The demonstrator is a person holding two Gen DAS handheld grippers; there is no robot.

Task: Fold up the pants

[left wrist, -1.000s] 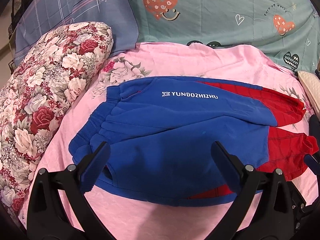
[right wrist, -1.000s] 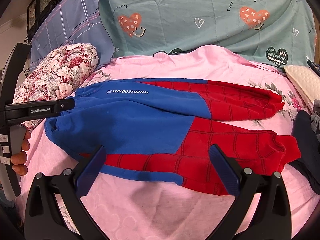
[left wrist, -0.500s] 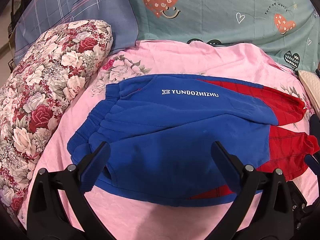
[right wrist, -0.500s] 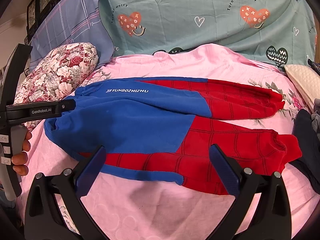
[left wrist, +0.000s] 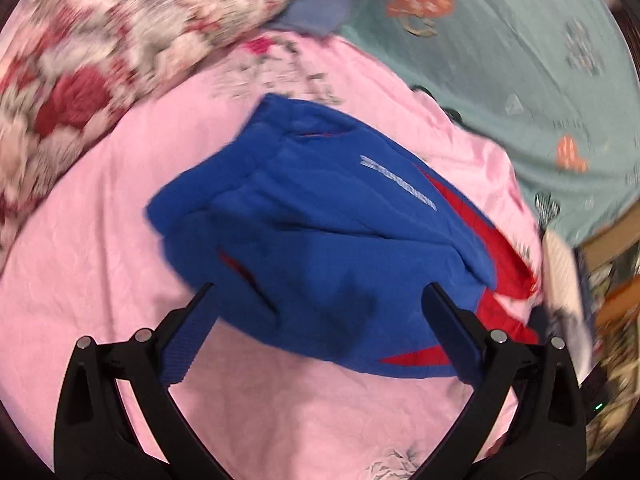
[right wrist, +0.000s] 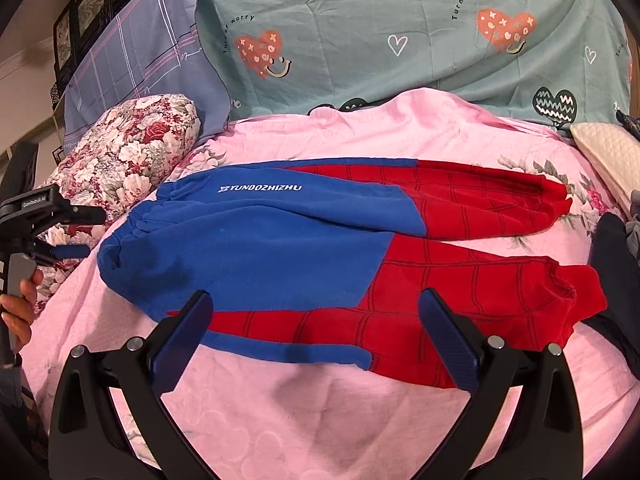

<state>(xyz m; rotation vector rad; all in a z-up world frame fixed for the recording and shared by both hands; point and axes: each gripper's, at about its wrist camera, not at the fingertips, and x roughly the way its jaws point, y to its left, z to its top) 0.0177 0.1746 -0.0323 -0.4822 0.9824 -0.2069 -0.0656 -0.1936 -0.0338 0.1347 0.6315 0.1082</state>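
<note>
Blue and red pants point(right wrist: 304, 248) lie flat on the pink bed sheet point(right wrist: 320, 412), waistband to the left, red legs stretching right. They also show in the blurred left wrist view point(left wrist: 320, 240), waistband nearest. My left gripper point(left wrist: 316, 308) is open and empty, above the waistband end; it also shows at the left edge of the right wrist view point(right wrist: 68, 220). My right gripper point(right wrist: 316, 320) is open and empty, hovering over the near edge of the pants at mid-leg.
A floral pillow point(right wrist: 120, 160) lies left of the pants. Teal point(right wrist: 400, 40) and blue-grey point(right wrist: 136, 60) bedding stand behind. A cream pillow point(right wrist: 608, 152) and dark clothing point(right wrist: 616, 280) lie at the right edge.
My left gripper has swung left and turned toward the waistband end, blurring its view. My right gripper has barely moved. The pants lie as before.
</note>
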